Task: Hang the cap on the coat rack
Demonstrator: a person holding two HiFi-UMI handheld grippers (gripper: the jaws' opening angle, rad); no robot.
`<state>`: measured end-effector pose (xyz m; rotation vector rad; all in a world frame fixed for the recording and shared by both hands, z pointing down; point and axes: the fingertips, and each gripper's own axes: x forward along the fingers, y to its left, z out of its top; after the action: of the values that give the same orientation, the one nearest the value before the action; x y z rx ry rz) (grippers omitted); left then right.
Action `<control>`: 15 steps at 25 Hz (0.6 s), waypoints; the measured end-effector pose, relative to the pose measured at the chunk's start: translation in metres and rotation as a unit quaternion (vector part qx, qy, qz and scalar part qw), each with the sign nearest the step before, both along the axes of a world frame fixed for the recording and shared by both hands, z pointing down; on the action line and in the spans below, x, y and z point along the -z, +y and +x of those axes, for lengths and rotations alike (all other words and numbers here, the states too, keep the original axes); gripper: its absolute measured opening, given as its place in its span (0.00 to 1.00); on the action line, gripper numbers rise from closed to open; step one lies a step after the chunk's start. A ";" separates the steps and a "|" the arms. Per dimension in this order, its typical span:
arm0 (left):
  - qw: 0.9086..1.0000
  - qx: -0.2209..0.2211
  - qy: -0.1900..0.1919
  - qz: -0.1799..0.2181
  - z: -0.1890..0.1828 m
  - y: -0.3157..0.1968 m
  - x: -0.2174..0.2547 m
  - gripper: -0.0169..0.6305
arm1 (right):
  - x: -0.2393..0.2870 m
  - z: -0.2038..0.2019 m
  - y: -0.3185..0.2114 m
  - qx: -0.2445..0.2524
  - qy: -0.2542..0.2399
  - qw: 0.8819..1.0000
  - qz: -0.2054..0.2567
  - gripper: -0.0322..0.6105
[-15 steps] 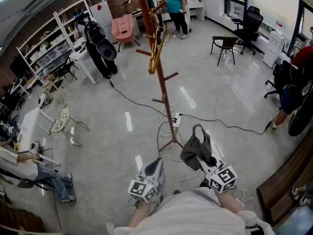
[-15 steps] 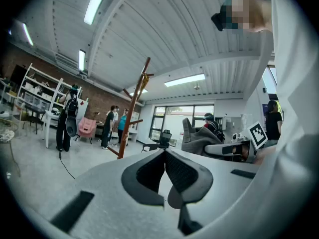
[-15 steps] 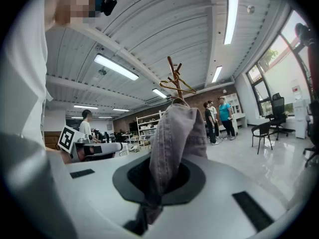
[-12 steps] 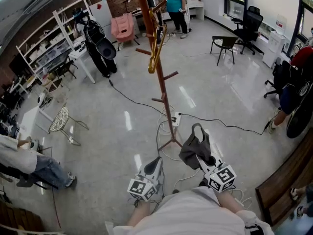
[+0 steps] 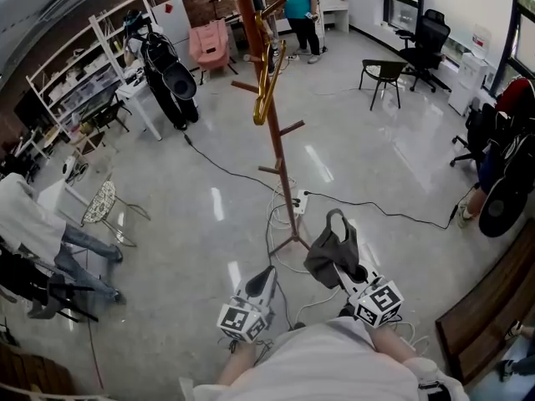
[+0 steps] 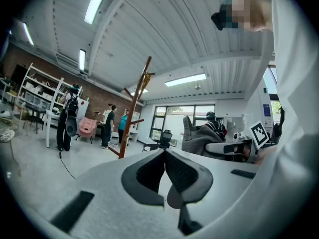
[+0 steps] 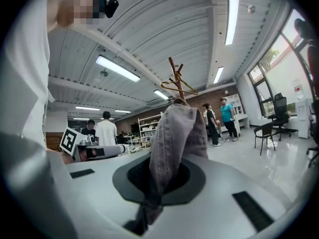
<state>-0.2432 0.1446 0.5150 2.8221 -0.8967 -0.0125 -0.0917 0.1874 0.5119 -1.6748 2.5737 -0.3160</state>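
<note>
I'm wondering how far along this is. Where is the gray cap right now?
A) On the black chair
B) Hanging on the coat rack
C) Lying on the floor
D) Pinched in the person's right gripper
D: the right gripper has its jaws closed on the cap, apart from the coat rack.

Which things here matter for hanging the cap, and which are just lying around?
For the job: cap, clamped in the right gripper; coat rack.
Just around: gold hanger on the rack; power strip; black chair; pink chair; shelves.
</note>
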 end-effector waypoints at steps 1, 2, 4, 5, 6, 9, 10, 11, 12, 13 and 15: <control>1.000 0.002 0.001 0.001 0.000 0.000 -0.001 0.04 | 0.000 0.000 0.000 0.001 -0.003 1.000 0.003 0.08; 1.000 0.002 0.002 0.001 -0.001 0.000 -0.001 0.04 | 0.000 0.000 0.000 0.000 -0.003 1.000 0.004 0.08; 1.000 0.001 0.002 0.000 0.000 0.000 -0.002 0.04 | -0.001 0.000 0.000 -0.001 0.002 1.000 0.005 0.08; 1.000 0.001 0.003 0.000 0.001 -0.001 -0.002 0.04 | -0.001 0.000 0.000 -0.001 0.003 1.000 0.005 0.08; 1.000 0.000 0.003 -0.001 0.001 -0.001 -0.002 0.04 | 0.000 -0.001 0.000 -0.001 0.004 1.000 0.004 0.08; 1.000 -0.003 0.003 -0.001 0.002 0.000 0.001 0.04 | 0.001 -0.001 0.001 0.000 0.007 1.000 0.002 0.08; 1.000 -0.005 0.001 0.001 0.002 0.001 0.002 0.04 | 0.001 -0.001 0.001 0.001 0.007 1.000 0.002 0.08; 1.000 -0.007 0.000 0.002 0.003 0.001 0.002 0.04 | 0.001 -0.001 0.001 0.001 0.008 1.000 0.001 0.08; 1.000 -0.008 0.000 0.003 0.003 0.001 0.003 0.04 | 0.001 -0.001 0.002 0.001 0.008 1.000 0.000 0.08; 1.000 -0.009 0.000 0.003 0.004 0.001 0.003 0.04 | 0.001 -0.001 0.002 0.001 0.009 1.000 -0.002 0.08; 1.000 -0.010 0.002 0.002 0.004 0.001 0.002 0.04 | 0.000 -0.002 0.003 0.001 0.011 1.000 -0.004 0.08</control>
<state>-0.2395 0.1460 0.5132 2.8334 -0.8695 -0.0172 -0.0935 0.1899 0.5120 -1.6876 2.5926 -0.3099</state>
